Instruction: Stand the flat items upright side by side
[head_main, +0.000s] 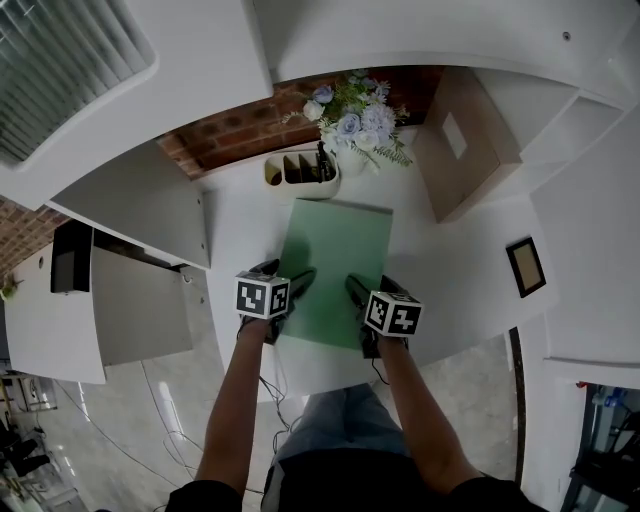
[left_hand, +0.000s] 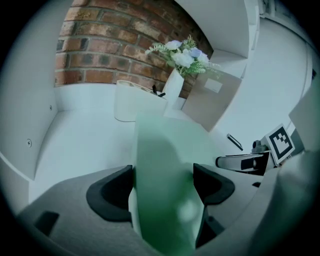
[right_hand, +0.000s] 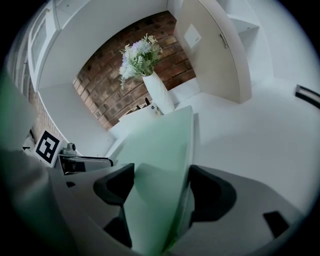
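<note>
**Straddling the green folder, pads not yet biting**

The left gripper (head_main: 296, 285) and the right gripper (head_main: 358, 292) both gape wide around the near edge of the single green folder (head_main: 340, 250), which lies mid-desk (head_main: 240, 220). Neither is clamped on it. I judge that closing on that thin edge alone could let the sheet bow or slip. Tipping it up might also knock its far edge into the one slotted organizer (head_main: 296, 168) or the one flower vase (head_main: 351, 160). I count one folder and two grippers.

My left gripper's (left_hand: 163, 186) jaws stand apart either side of the green folder (left_hand: 160, 142), which runs toward the white organiser (left_hand: 131, 104) and flower vase (left_hand: 174, 85) at the worktop's (left_hand: 82, 137) far edge.
</note>
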